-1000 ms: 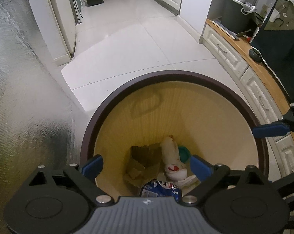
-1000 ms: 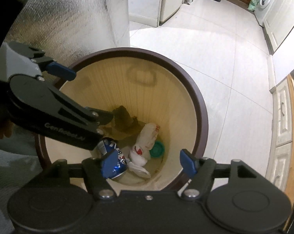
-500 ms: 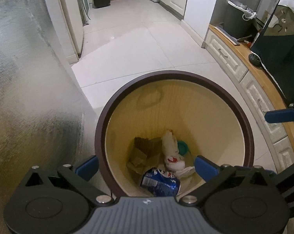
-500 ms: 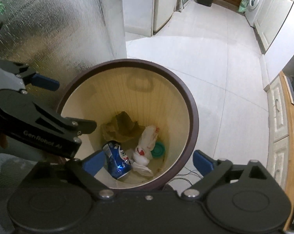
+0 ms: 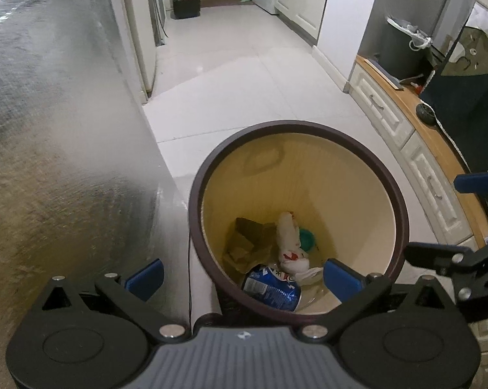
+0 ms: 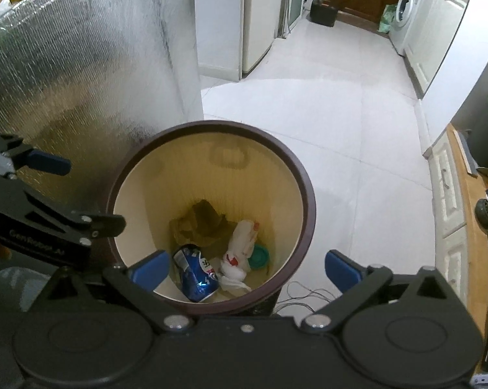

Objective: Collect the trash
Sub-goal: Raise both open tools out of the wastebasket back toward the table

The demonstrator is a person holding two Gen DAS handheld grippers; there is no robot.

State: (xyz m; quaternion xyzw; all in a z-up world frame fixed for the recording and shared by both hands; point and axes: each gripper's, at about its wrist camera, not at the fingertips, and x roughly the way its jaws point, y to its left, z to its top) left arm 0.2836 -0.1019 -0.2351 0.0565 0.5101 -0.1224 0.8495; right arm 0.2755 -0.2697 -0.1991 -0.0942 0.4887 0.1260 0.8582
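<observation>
A round trash bin (image 5: 402, 214) with a dark brown rim is seen on the white tiled floor (image 5: 244, 90), beside a silver foil-covered surface (image 5: 59, 136). At its bottom a crushed blue can (image 6: 195, 274), a white wrapper (image 6: 240, 243), brown paper (image 6: 198, 223) and what may be a green lid (image 6: 259, 256) are gathered. The left gripper (image 5: 242, 275) is held wide and empty above the bin; the right gripper (image 6: 245, 269) is opening, with nothing between its jaws.
</observation>
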